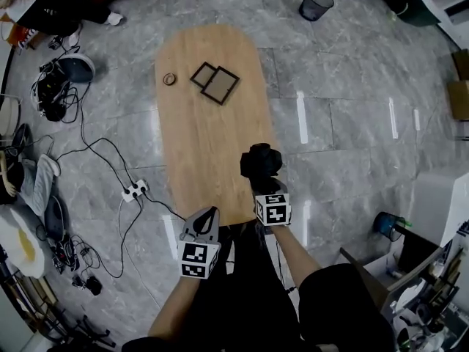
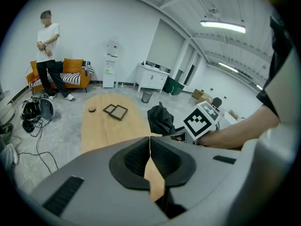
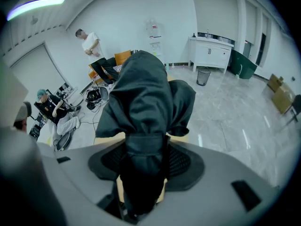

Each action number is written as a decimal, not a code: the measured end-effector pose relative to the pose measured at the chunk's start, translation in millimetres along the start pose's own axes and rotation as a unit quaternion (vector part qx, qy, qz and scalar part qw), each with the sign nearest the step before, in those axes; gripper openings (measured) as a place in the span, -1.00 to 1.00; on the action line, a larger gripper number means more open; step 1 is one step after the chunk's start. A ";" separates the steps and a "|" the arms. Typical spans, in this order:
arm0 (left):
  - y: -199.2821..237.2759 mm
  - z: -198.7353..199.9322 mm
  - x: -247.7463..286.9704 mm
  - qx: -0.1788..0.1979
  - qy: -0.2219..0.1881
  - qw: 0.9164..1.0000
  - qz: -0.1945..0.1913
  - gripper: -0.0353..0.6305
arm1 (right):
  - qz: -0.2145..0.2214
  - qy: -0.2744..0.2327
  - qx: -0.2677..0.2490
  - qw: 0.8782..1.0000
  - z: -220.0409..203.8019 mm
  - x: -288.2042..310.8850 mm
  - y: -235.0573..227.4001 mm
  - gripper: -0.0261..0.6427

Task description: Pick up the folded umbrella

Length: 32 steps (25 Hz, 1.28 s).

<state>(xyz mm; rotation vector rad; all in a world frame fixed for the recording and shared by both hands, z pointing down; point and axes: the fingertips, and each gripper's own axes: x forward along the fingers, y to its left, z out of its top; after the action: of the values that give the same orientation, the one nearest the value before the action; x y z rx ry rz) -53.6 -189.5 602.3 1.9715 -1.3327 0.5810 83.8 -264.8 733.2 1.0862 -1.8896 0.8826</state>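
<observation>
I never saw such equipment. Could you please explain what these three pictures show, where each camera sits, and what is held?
No robot here: a person holds a two-jaw gripper in each hand. The head view looks down from the person's head; the other two cameras ride on the grippers and look along their jaws. On the wooden table lie two dark frames and a small ring. The right gripper is closed on the black folded umbrella. The left gripper is shut and empty.

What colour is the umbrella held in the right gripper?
The umbrella is black, seen best in the right gripper view.
</observation>
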 end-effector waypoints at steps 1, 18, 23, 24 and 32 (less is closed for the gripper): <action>-0.5 4.6 -1.3 0.003 -0.004 1.000 -0.002 -0.85 | 0.000 -0.008 0.000 1.000 4.4 -8.2 2.3 -0.24; -17.9 26.4 -59.5 0.042 -0.067 0.997 -0.027 -0.85 | 0.005 -0.148 -0.008 0.989 24.0 -160.5 80.5 -0.24; -19.9 27.2 -79.3 0.042 -0.082 0.995 -0.028 -0.85 | 0.004 -0.169 0.001 0.986 21.5 -186.8 92.8 -0.24; -22.8 25.7 -83.5 0.044 -0.084 0.995 -0.029 -0.85 | 0.003 -0.173 0.004 0.985 17.6 -193.2 94.9 -0.24; -39.2 28.0 -108.7 0.079 -0.111 0.990 -0.040 -0.85 | 0.008 -0.220 0.019 0.975 -0.1 -243.8 117.8 -0.24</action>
<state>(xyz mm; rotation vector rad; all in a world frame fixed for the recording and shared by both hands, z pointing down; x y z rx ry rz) -58.5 -132.8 497.8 2.2625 -1.3674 0.4525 61.0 -128.8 500.1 1.3781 -2.2482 0.7308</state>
